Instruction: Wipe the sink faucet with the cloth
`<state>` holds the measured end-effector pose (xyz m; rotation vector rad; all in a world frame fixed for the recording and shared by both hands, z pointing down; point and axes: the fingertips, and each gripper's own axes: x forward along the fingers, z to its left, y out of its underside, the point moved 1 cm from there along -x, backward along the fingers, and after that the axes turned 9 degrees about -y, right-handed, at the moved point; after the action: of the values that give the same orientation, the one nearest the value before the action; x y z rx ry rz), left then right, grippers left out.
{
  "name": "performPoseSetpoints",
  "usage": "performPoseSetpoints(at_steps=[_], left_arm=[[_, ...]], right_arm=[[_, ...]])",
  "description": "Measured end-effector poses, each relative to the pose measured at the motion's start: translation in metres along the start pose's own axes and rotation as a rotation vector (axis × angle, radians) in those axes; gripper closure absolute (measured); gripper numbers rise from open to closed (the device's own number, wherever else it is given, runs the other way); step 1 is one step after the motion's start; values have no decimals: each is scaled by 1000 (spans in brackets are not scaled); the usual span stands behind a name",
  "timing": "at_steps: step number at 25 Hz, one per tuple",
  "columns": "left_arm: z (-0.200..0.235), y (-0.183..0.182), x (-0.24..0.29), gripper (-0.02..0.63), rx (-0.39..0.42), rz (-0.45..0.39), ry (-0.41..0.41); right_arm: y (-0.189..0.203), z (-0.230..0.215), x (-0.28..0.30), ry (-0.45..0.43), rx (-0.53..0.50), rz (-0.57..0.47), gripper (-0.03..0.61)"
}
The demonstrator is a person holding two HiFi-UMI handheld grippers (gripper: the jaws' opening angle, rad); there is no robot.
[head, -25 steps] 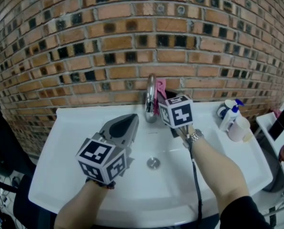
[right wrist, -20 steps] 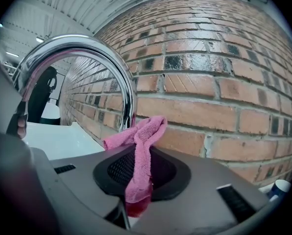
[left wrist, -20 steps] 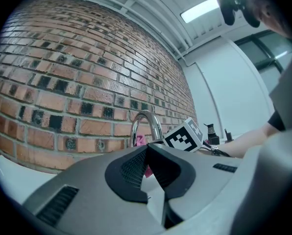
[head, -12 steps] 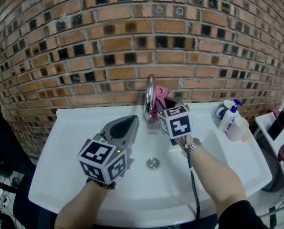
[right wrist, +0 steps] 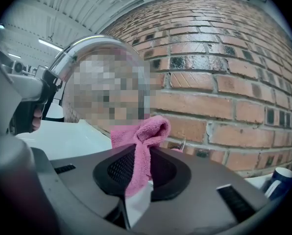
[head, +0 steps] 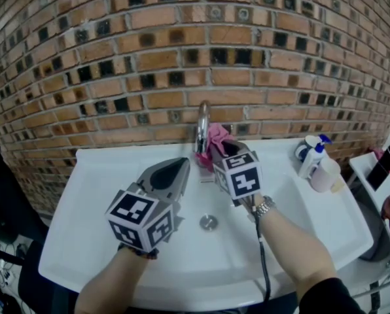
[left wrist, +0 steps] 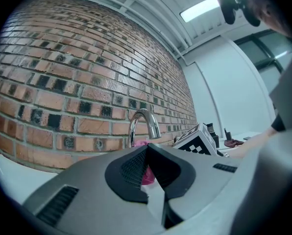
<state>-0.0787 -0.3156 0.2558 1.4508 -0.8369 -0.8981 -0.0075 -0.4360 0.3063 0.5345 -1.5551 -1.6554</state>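
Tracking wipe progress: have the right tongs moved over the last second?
Yes. The right tongs, clamping the pink cloth, have come down the faucet, nearer the drain.

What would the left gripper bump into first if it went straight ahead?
Probably the pink cloth the right gripper holds beside the faucet; depth is hard to judge, so maybe the faucet itself.

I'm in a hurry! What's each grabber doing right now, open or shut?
Left gripper: shut, empty.
Right gripper: shut on the pink cloth, beside the faucet.
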Motion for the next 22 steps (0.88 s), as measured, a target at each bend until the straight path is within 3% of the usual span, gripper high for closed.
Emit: performPoseSetpoints(at_steps=[22], left_arm=[[0,2,-1,611,0,4,-1]], right_arm=[[54,37,17,-98,4,132,522]])
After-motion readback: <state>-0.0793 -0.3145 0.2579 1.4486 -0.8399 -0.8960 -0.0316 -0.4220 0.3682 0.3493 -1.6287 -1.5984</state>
